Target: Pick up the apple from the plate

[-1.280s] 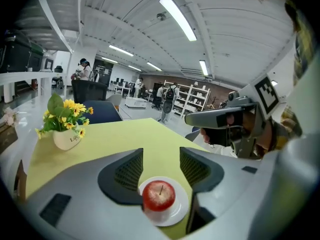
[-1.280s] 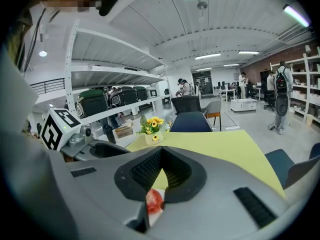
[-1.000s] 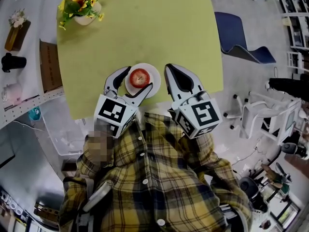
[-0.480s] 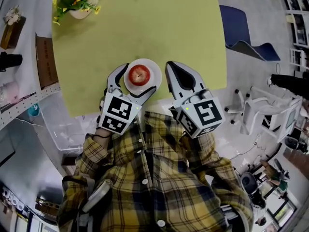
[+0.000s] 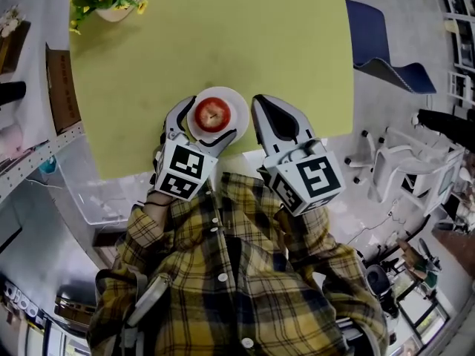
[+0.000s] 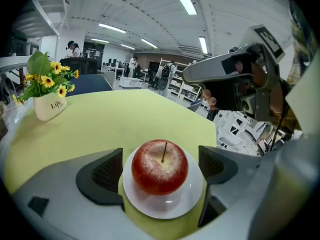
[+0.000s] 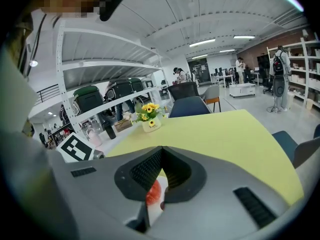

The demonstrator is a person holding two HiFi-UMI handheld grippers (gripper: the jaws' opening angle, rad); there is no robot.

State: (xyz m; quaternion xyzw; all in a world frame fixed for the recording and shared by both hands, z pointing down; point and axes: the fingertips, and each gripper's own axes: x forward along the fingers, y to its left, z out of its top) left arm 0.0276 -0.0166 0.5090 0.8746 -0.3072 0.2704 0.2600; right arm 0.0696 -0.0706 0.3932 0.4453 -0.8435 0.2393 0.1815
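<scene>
The left claw (image 6: 160,170), spread wide, flanks the apple (image 5: 213,113): close evenly on its middle, above the plate (image 6: 150,210) rim. The right claw (image 7: 162,151) is pressed together, empty.

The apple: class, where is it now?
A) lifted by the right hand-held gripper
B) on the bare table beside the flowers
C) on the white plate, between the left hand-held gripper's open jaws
C: the apple rests on the white plate, with the jaws of the left hand-held gripper apart on either side, clear of it.
</scene>
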